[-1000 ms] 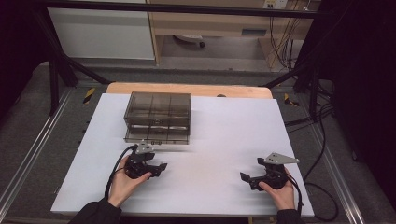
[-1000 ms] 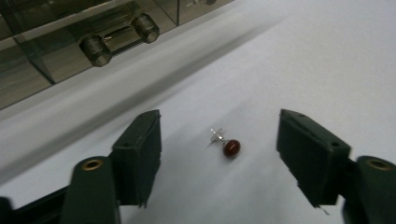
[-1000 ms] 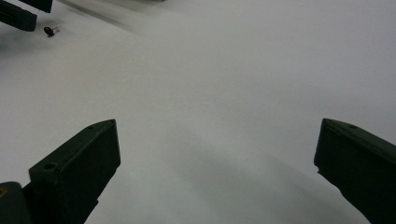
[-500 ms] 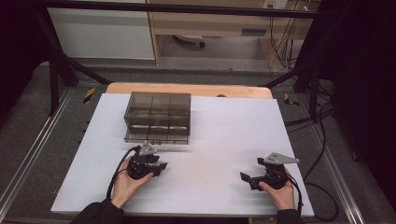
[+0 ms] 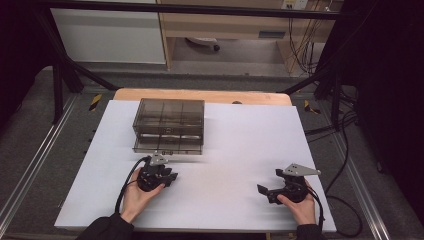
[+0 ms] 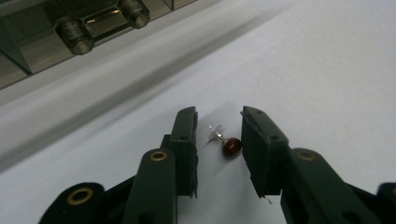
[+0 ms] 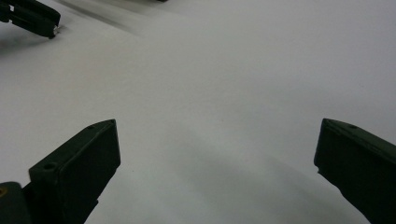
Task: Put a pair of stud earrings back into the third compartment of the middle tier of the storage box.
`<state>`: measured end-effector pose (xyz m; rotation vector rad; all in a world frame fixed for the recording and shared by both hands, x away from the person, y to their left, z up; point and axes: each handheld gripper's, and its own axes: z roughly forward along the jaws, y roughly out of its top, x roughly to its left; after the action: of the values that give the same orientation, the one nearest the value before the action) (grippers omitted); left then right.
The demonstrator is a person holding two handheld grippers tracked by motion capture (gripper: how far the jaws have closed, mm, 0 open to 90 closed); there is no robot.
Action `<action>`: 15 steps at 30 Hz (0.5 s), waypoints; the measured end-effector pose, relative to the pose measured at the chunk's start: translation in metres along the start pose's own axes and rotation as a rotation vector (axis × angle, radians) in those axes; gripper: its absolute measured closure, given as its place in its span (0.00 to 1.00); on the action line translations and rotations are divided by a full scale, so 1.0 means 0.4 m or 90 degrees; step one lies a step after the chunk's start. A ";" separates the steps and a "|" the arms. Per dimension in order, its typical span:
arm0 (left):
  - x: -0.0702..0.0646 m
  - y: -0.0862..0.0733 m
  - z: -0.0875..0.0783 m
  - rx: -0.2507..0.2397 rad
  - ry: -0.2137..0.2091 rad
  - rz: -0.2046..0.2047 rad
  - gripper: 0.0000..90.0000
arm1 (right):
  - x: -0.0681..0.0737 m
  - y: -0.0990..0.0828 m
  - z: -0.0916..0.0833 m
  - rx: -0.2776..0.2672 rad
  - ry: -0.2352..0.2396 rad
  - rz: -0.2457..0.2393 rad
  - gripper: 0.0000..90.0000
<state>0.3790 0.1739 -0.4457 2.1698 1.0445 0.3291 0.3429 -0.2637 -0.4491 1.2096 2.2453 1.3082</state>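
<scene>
My left gripper (image 6: 217,140) jaws have just been closing around the earring (image 6: 226,142) near the tabletop's near-left edge, its post pointing away, not yet pinched; my right gripper (image 7: 217,154) gapes empty.

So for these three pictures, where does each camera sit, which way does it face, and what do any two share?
High view: above the near side, looking forward and down on the white table; both hands, left gripper, right gripper.
Left gripper view: rides the left gripper, looking low along its narrowing jaws, just closing around an earring toward the drawer box.
Right gripper view: rides the right gripper, wide jaws, over bare tabletop.
Shared: high and left gripper views both show the drawer box.
</scene>
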 end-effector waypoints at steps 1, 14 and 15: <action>0.000 0.000 0.000 -0.001 -0.001 -0.001 0.74 | 0.000 0.000 0.000 0.000 0.000 0.000 0.01; 0.002 -0.001 0.002 0.000 0.000 -0.003 0.81 | -0.001 0.000 -0.001 -0.002 0.000 -0.003 0.01; 0.002 -0.002 0.002 0.000 0.000 -0.003 0.81 | -0.001 0.000 -0.001 -0.001 0.000 -0.004 0.01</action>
<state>0.3796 0.1744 -0.4469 2.1671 1.0489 0.3273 0.3430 -0.2642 -0.4488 1.2018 2.2463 1.3081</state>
